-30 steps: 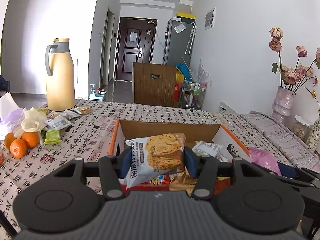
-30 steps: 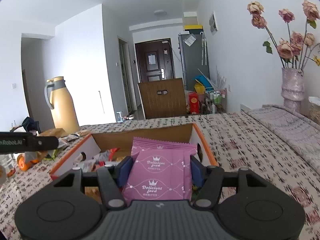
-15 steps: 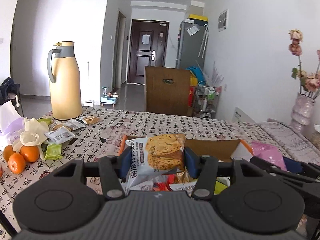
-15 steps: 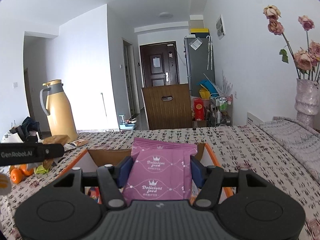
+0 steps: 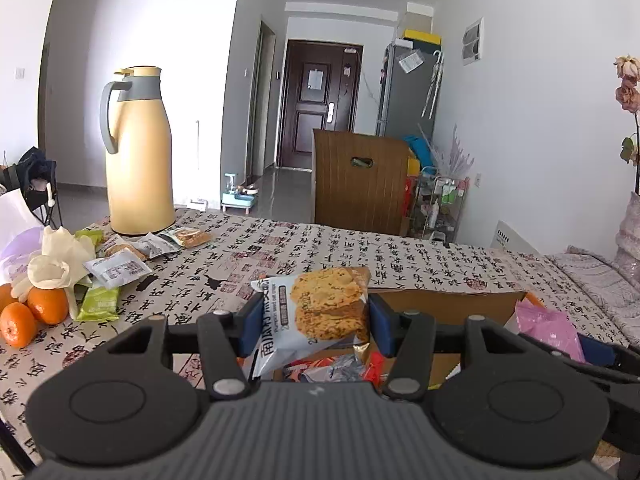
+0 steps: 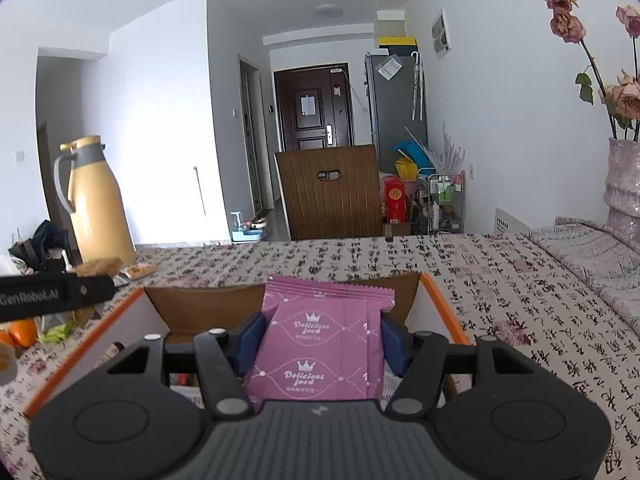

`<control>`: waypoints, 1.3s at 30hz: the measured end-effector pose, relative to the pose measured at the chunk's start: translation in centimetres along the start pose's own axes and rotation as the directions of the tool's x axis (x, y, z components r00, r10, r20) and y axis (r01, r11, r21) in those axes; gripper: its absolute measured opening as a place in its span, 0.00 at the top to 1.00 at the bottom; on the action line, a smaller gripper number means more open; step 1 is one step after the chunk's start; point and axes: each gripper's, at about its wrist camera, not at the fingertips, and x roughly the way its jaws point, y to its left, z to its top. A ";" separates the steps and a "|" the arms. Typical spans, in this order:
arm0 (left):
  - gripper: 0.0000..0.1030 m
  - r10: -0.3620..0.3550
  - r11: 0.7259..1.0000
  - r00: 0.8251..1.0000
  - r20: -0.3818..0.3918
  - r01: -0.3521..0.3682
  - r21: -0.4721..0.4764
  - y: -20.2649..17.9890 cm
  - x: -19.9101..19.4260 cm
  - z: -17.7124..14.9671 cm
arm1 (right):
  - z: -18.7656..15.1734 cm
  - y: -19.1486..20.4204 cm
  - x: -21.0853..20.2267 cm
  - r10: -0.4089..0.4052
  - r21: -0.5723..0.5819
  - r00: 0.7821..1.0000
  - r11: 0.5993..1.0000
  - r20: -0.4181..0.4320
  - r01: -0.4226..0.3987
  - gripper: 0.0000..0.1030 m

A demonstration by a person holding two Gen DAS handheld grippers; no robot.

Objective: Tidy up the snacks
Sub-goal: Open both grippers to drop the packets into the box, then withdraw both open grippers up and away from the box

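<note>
Nearest to us, our left gripper (image 5: 310, 322) has its blue pads pressed on both sides of a cracker packet (image 5: 316, 312). The packet is white on its left part with dark print running down it, and its right part shows golden, seeded crackers. It sits slightly tilted between the pads, its lower corner hanging over the cardboard box (image 5: 448, 304).

Our right gripper (image 6: 316, 338) is clamped the same way on a pink packet (image 6: 324, 344). This one is matte purple-pink with a crimped, saw-toothed top edge, thin white dotted lines crossing it, and small crowns above the words "Delicious food" printed twice. It stands upright between the pads, above the open box (image 6: 440, 312), which has brown inner walls and an orange rim.

In the left wrist view, a jumble of red, silver and orange wrappers (image 5: 340, 364) lies inside the box just under the cracker packet.

Further left on the patterned tablecloth (image 5: 320, 252) lie three oranges (image 5: 30, 312), a green sachet (image 5: 100, 304), a crumpled pale glove (image 5: 56, 258) and several white and brown snack packets (image 5: 152, 246). Behind them stands a tall yellow flask (image 5: 138, 152) with a grey handle.

At the right edge a mauve vase (image 6: 624, 188) holds dried roses. Beyond the table are a wooden chair back (image 6: 330, 192), a grey fridge (image 6: 396, 108) and a dark door (image 6: 312, 108).
</note>
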 end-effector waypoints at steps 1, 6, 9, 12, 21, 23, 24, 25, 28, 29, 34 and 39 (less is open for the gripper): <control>0.47 -0.001 1.000 1.000 0.004 0.001 0.003 0.0 0.1 -0.2 | -0.2 0.0 0.2 -0.002 0.001 1.000 1.000 -0.001 0.002 0.41; 0.47 -0.011 1.000 1.000 -0.014 0.012 0.008 0.1 0.8 -0.7 | -0.7 -0.4 0.6 -0.001 0.006 1.000 1.000 -0.009 0.001 0.41; 0.43 -0.035 0.999 0.999 -0.013 0.035 -0.004 0.4 0.8 -0.7 | -0.9 -0.4 0.6 0.001 0.004 1.000 1.000 -0.011 -0.001 0.41; 0.29 -0.044 0.999 0.999 0.011 0.044 -0.016 0.8 0.3 -0.7 | -0.9 -0.5 0.3 0.003 0.008 1.000 1.000 0.000 -0.003 0.40; 0.00 -0.042 0.998 0.997 0.058 0.045 -0.048 1.1 -0.3 -0.9 | -0.9 -1.3 -0.8 -0.013 0.051 0.999 0.999 0.047 0.010 0.00; 0.00 -0.041 0.997 0.998 0.055 0.044 -0.057 1.3 -0.2 -0.9 | -0.9 -1.4 -0.8 -0.024 0.048 0.998 0.999 0.055 0.022 0.00; 0.00 -0.039 0.997 0.998 0.055 0.042 -0.059 1.3 -0.2 -0.8 | -0.9 -1.4 -0.8 -0.025 0.049 0.998 0.999 0.053 0.023 0.00; 0.00 -0.038 0.997 0.998 0.055 0.041 -0.060 1.4 -0.2 -0.8 | -0.9 -1.4 -0.8 -0.024 0.051 0.998 0.998 0.051 0.022 0.00; 0.00 -0.040 0.997 0.997 0.060 0.043 -0.058 1.3 -0.4 -0.7 | -0.9 -1.4 -0.7 -0.030 0.051 0.999 0.998 0.043 0.028 0.00; 0.00 -0.039 0.998 0.997 0.061 0.042 -0.057 1.2 -0.5 -0.7 | -0.9 -1.4 -0.6 -0.030 0.051 0.999 0.998 0.042 0.028 0.00; 0.00 -0.043 0.998 0.996 0.075 0.047 -0.046 0.9 -1.2 -0.2 | -0.5 -1.2 -1.2 -0.039 0.035 0.998 0.999 0.057 0.037 0.00; 0.00 -0.061 0.996 0.994 0.091 0.066 -0.054 0.9 -2.8 0.7 | 0.2 -1.0 -2.6 -0.036 0.030 0.996 0.999 0.076 0.034 0.00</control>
